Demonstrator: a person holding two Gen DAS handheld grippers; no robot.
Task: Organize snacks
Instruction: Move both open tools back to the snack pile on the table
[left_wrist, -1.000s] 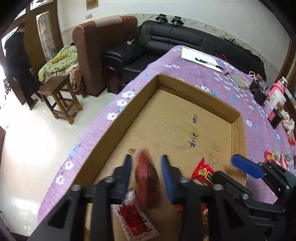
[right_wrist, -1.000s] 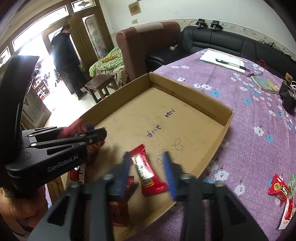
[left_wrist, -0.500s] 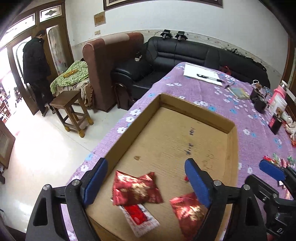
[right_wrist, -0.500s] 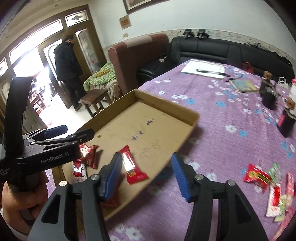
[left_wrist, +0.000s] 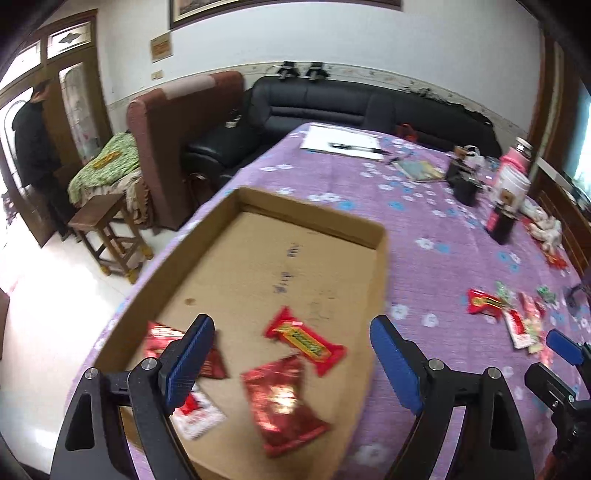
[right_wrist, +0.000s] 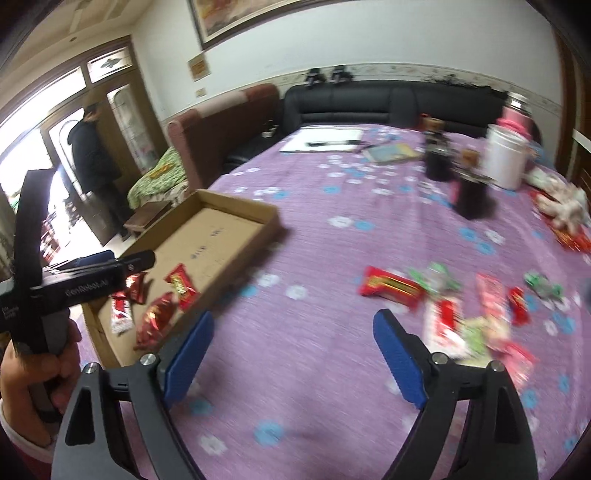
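Note:
A shallow cardboard box (left_wrist: 310, 210) (right_wrist: 273, 221) lies on the purple flowered table. Several red snack packets lie in its near end: a candy bar (left_wrist: 304, 341) (right_wrist: 181, 286), a shiny red bag (left_wrist: 282, 400) (right_wrist: 157, 317), a dark red packet (left_wrist: 212, 363) and a red-and-white packet (left_wrist: 194, 411) (right_wrist: 121, 314). My left gripper (left_wrist: 291, 363) is open and empty above them. My right gripper (right_wrist: 293, 356) is open and empty over bare tablecloth. A pile of loose snacks (right_wrist: 461, 310) (left_wrist: 513, 314) lies to its right, led by a red bar (right_wrist: 391, 286).
Dark jars (right_wrist: 469, 192), a white tub (right_wrist: 506, 155), a book (right_wrist: 393, 151) and papers (left_wrist: 343, 142) stand at the table's far end. A black sofa (left_wrist: 351, 105), brown armchair (left_wrist: 177, 125) and wooden stool (left_wrist: 107, 229) lie beyond the left edge. A person (right_wrist: 92, 155) stands at the door.
My left gripper opened, dropped the shiny red packet into the box and drew back. My right gripper opened and swung right, away from the box toward the loose snack pile.

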